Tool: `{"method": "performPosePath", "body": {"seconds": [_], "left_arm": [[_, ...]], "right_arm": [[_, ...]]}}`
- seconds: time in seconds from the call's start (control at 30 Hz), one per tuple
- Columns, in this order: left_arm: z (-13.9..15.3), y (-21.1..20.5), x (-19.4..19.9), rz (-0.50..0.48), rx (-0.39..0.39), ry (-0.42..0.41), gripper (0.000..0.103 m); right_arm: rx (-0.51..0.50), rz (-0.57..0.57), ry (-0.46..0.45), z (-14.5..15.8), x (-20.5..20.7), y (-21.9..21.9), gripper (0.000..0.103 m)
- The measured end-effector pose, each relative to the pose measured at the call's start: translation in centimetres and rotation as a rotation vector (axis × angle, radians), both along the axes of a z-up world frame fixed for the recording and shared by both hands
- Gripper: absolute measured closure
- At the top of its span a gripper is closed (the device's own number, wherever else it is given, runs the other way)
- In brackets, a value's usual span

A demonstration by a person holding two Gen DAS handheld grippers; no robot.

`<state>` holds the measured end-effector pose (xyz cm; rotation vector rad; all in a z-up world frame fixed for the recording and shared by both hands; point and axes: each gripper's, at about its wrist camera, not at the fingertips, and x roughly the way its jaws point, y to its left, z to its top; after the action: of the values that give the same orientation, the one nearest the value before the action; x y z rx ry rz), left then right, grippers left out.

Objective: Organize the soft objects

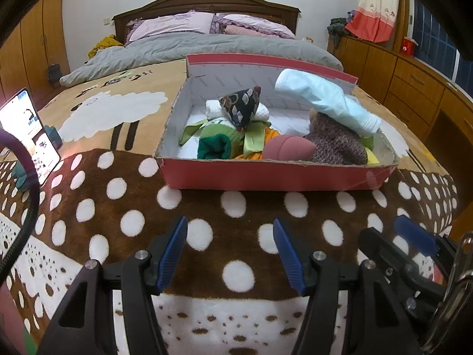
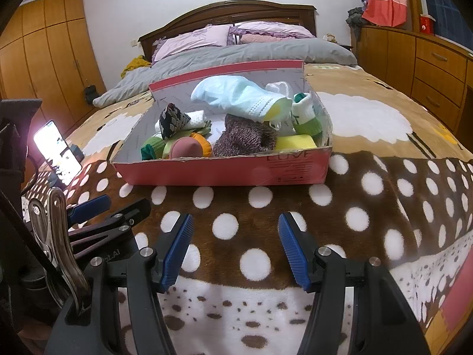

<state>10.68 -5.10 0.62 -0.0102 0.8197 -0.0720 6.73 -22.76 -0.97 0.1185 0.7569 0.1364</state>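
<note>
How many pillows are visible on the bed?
2: the left pillow and the right pillow lie side by side against the headboard; the grey duvet may hide others.

Even, moderately bright indoor lighting was recorded in both wrist views; colours were rendered warm. Strong glare was noted from a lit phone screen at the left edge, blooming onto the blanket. Only soft shadows were observed under the box. Pronounced fisheye curvature and dark corner vignetting were found. Focus was judged acceptable throughout.
</note>
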Motion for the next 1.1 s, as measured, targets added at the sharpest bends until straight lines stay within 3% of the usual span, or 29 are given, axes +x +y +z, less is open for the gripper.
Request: {"method": "performPosePath", "body": {"seconds": [1.1], "left_arm": [[-0.44,-0.03,0.29,-0.002,-0.002,0.007,0.04]], "right_arm": [[0.011,-0.008,0.015,-0.28,0.14,-0.35,0.042]]}}
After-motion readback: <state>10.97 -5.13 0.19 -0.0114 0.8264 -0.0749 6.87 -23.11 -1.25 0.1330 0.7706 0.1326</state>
